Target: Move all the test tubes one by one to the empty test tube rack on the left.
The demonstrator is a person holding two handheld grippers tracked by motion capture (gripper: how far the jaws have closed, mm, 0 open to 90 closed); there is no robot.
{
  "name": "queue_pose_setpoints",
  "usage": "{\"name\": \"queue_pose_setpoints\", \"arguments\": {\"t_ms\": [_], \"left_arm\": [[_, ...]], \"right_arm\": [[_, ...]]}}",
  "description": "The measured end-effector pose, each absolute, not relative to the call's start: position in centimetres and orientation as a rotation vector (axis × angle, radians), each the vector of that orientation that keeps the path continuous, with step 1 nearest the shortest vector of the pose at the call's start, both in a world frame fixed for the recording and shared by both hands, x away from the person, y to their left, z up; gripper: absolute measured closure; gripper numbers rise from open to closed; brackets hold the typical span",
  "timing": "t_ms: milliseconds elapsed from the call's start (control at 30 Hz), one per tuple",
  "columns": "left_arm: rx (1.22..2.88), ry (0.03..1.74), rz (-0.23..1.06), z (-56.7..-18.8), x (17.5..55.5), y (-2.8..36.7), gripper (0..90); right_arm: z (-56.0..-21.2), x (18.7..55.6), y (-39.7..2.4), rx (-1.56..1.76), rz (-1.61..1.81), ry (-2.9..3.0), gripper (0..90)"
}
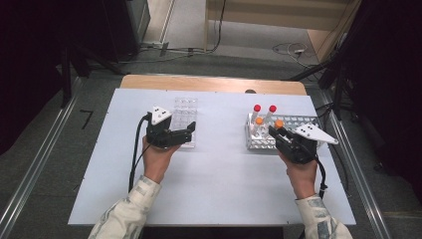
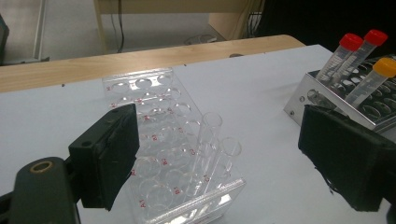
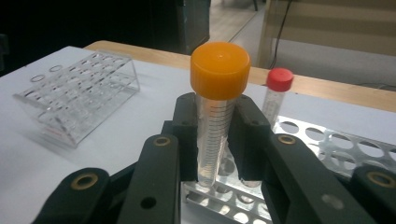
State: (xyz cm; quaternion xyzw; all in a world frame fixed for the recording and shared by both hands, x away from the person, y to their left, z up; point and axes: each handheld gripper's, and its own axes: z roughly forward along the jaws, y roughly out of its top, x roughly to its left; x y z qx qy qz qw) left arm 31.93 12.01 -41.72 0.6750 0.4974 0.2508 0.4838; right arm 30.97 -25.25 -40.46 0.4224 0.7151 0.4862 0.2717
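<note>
Right gripper view: right tongs point(image 3: 218, 140) clamp the orange-capped tube point(image 3: 215, 116) above the metal rack point(image 3: 327, 144); left tongs point(image 2: 219, 163) apart.

Left claw point(image 1: 191, 133) wide open (held level) — right claw point(image 1: 274, 132) clamped shut, forearms low.

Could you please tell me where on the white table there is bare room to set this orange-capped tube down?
The widest bare patch of the white table lies between the clear acrylic rack and the perforated metal rack, reaching the near edge. It is crowded at the metal rack, where the right gripper holds the orange-capped tube.
</note>
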Motion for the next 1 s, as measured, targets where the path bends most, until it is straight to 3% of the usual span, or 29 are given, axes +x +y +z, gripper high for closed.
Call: {"name": "queue_pose_setpoints", "arguments": {"t_ms": [400, 1000], "left_arm": [[1.630, 1.190, 0.604, -41.4, 31.5, 11.4, 13.1], [1.654, 1.148, 0.585, -41.2, 31.0, 10.4, 13.1]], "right_arm": [[-40.7, 30.3, -22.7, 1.074, 1.339, 1.999, 70.8], [-43.2, 31.2, -15.3, 0.986, 1.335, 2.146, 70.8]]}}
